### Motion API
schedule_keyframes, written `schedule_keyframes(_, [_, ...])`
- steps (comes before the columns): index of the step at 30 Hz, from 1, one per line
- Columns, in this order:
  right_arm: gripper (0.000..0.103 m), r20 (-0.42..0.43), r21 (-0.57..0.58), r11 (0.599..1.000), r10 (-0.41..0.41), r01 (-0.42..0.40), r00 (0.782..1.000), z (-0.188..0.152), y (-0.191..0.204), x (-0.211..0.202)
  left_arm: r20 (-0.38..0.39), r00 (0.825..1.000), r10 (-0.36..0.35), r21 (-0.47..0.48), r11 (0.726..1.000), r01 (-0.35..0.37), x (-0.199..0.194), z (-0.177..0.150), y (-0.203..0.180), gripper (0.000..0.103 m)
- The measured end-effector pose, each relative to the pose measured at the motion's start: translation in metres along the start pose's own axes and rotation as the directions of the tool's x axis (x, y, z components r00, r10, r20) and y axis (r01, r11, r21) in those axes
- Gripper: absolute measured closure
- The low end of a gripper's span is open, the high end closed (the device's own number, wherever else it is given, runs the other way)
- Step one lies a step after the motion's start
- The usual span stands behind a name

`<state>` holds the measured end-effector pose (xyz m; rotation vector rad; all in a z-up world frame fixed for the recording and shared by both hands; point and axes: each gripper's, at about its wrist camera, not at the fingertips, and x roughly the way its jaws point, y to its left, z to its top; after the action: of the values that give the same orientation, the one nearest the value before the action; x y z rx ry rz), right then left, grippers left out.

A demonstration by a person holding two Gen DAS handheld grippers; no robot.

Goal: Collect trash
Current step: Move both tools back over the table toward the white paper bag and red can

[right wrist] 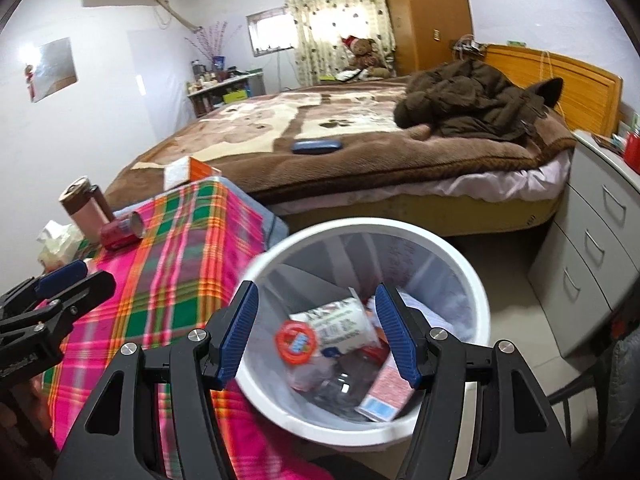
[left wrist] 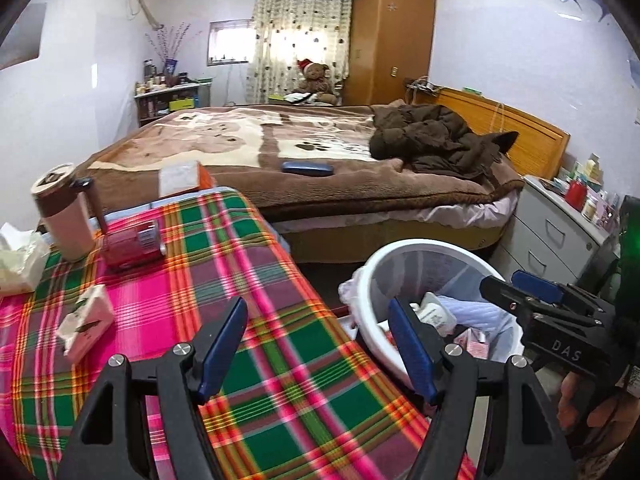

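Note:
A white trash bin (right wrist: 476, 304) stands on the floor right of the table; in it lie a white packet (right wrist: 340, 322), a red-lidded item (right wrist: 296, 342) and a carton (right wrist: 386, 396). My right gripper (right wrist: 316, 332) is open and empty above the bin. My left gripper (left wrist: 318, 344) is open and empty over the plaid tablecloth (left wrist: 280, 392). On the table lie a red can on its side (left wrist: 132, 246), a small white pack (left wrist: 86, 322) and crumpled tissue (left wrist: 18, 258). The bin also shows in the left wrist view (left wrist: 372, 280).
A brown-lidded tumbler (left wrist: 64, 216) stands beside the can. An orange-white box (left wrist: 182, 178) sits at the table's far end. Behind are the bed (left wrist: 320, 168) with a dark case (left wrist: 307, 168) and a brown coat (left wrist: 436, 140). A grey drawer cabinet (right wrist: 592, 256) stands right.

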<state>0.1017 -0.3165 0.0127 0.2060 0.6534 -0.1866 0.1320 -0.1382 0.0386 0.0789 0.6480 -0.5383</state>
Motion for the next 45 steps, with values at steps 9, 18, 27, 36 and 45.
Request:
schedule_keyframes(9, [0.040, 0.013, -0.063, 0.996, 0.070, -0.070, 0.997, 0.006, 0.037, 0.006, 0.023, 0.997, 0.073, -0.053, 0.996, -0.072, -0.017, -0.004, 0.046, 0.028])
schedule_keyframes(18, [0.040, 0.001, -0.130, 0.979, 0.157, -0.155, 0.988, 0.009, 0.076, 0.019, 0.014, 0.982, 0.189, -0.122, 0.975, -0.186, -0.028, -0.014, 0.106, 0.027])
schedule_keyframes(27, [0.040, -0.037, -0.211, 0.952, 0.217, -0.219, 0.976, 0.018, 0.116, 0.039, -0.024, 0.963, 0.269, -0.155, 0.951, -0.269, -0.029, -0.024, 0.158, 0.025])
schedule_keyframes(36, [0.040, -0.076, -0.279, 0.917, 0.274, -0.284, 0.959, 0.029, 0.153, 0.070, -0.082, 0.955, 0.286, -0.144, 0.944, -0.296, -0.011, -0.027, 0.196, 0.024])
schedule_keyframes(45, [0.040, -0.109, -0.365, 0.859, 0.345, -0.360, 0.932, 0.049, 0.188, 0.100, -0.165, 0.978, 0.131, -0.141, 0.978, -0.155, 0.026, -0.029, 0.214, 0.018])
